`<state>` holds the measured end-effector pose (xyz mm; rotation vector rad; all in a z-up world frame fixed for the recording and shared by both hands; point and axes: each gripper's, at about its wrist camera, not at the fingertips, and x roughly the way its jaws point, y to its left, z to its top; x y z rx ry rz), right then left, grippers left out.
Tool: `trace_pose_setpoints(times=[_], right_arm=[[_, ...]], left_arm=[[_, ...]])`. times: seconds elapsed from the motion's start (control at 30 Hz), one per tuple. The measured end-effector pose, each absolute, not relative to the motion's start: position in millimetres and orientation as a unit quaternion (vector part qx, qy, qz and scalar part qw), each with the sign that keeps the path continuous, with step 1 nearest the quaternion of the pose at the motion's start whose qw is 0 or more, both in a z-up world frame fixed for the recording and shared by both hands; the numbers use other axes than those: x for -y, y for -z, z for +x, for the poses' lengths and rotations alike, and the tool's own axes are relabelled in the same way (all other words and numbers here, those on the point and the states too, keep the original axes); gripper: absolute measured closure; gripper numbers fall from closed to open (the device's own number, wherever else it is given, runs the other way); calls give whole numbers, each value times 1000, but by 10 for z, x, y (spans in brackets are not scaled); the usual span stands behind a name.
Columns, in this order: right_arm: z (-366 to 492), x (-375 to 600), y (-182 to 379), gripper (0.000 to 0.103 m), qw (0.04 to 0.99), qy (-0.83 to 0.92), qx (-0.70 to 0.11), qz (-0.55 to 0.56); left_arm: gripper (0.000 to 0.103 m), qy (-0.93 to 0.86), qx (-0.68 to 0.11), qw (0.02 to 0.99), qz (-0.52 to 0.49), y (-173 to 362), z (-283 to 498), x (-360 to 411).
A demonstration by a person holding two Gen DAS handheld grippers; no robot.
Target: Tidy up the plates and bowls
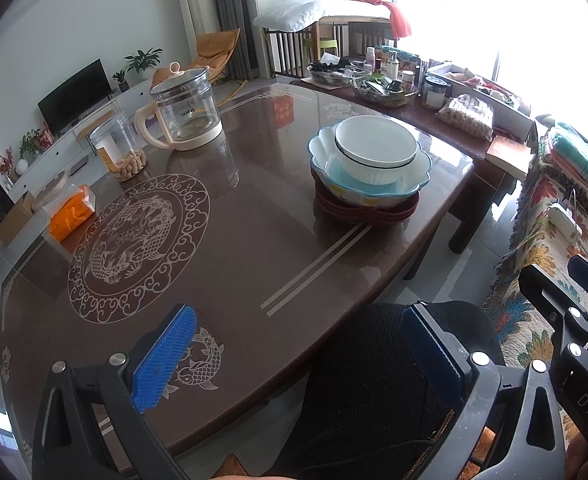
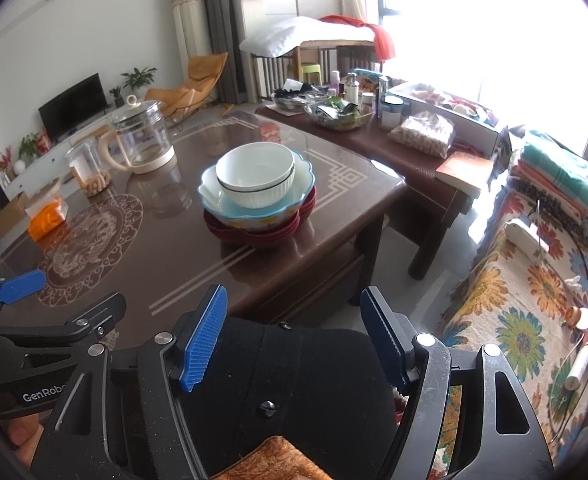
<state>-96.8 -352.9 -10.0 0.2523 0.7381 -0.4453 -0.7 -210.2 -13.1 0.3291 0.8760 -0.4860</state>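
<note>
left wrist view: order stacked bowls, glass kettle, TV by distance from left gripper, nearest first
From the left gripper:
1. Stacked bowls, on the table, ahead and right.
2. Glass kettle, far side of the table, ahead and left.
3. TV, on the cabinet by the wall, far left.

Glossy brown table (image 1: 253, 248): dish stack (image 1: 368, 172), kettle (image 1: 183, 112), jar (image 1: 119, 148), tissues (image 1: 71, 216).

A white ribbed ceramic bowl (image 1: 376, 148) is showing a thin black rim line, centre frame, sitting in a pale blue scalloped ceramic dish (image 1: 368, 172) over dark red plates (image 1: 364, 212); blue ridged pads (image 1: 161, 356) are showing at lower left
</note>
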Motion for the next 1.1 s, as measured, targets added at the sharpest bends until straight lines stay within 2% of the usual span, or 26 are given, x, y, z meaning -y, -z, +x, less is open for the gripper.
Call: trace_pose_setpoints(times=[1.1], right_arm=[[-907,3426,19,30,911,210,-343,94]], left_arm=[[1,211,-407,882,106,30,104,1791]])
